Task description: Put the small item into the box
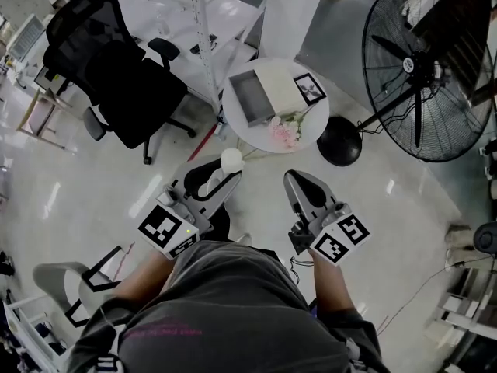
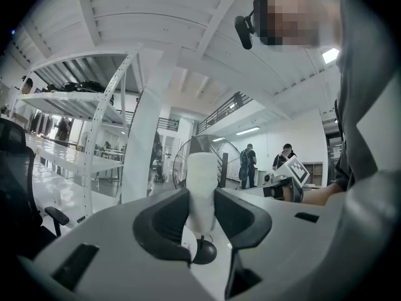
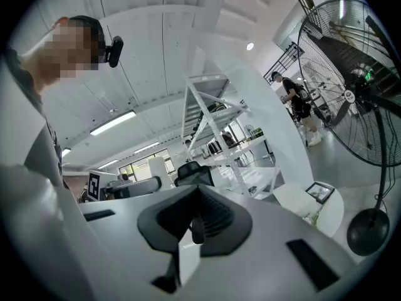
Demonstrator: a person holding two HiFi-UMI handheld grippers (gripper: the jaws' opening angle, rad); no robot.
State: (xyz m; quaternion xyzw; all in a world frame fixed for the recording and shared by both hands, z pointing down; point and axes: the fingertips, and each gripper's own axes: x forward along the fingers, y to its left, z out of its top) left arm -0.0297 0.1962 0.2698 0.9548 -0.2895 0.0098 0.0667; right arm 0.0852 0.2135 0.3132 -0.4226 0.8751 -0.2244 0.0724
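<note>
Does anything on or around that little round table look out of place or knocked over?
Only the pink flowers: they lie flat at the round table's near edge, stems apparently past the rim, not standing in anything. The grey box sits open and level beside them. The small white item is clamped in the left tongs.

Left gripper (image 1: 224,171) at lower centre-left of the head view, jaws pressed on a small white item (image 1: 231,159), right gripper (image 1: 301,186) at lower centre-right, jaws closed together, both pointing up-frame, bare forearms (image 1: 142,277) angled in behind
</note>
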